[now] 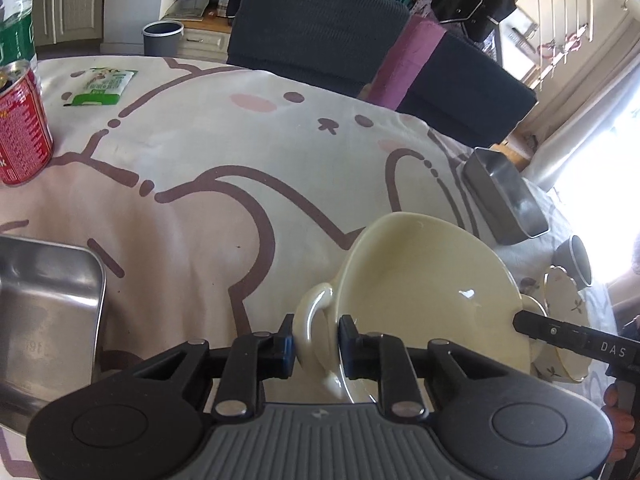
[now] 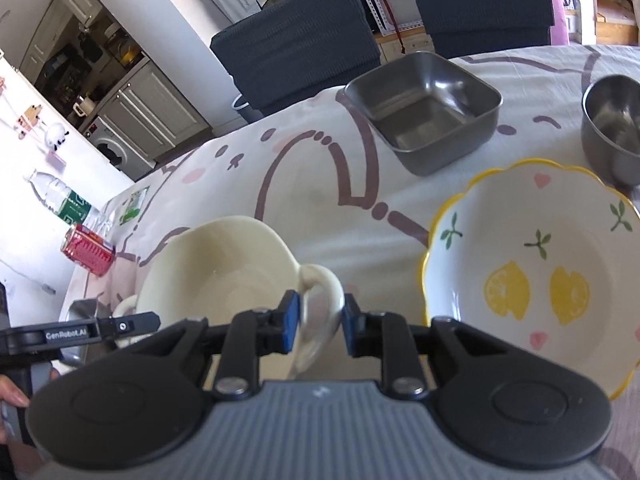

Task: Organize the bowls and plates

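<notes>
A cream bowl (image 1: 420, 292) with two loop handles sits between both grippers over the cartoon-print tablecloth (image 1: 200, 152). My left gripper (image 1: 316, 344) is shut on its near handle (image 1: 310, 320); the bowl looks tilted in this view. In the right wrist view the same cream bowl (image 2: 216, 272) shows its other handle (image 2: 320, 300), and my right gripper (image 2: 318, 328) is shut on it. A lemon-patterned bowl (image 2: 532, 276) with a yellow scalloped rim lies just right of the right gripper. Each view shows one black finger of the opposite gripper (image 1: 560, 334) (image 2: 120, 326) at the bowl's far side.
A square steel dish (image 2: 424, 108) and a round steel cup (image 2: 612, 128) stand beyond the lemon bowl. A steel tray (image 1: 44, 308) lies at the left. A red can (image 1: 20, 120), a water bottle (image 2: 60, 196) and a green packet (image 1: 100, 88) sit far left. Dark chairs (image 1: 320, 20) line the far edge.
</notes>
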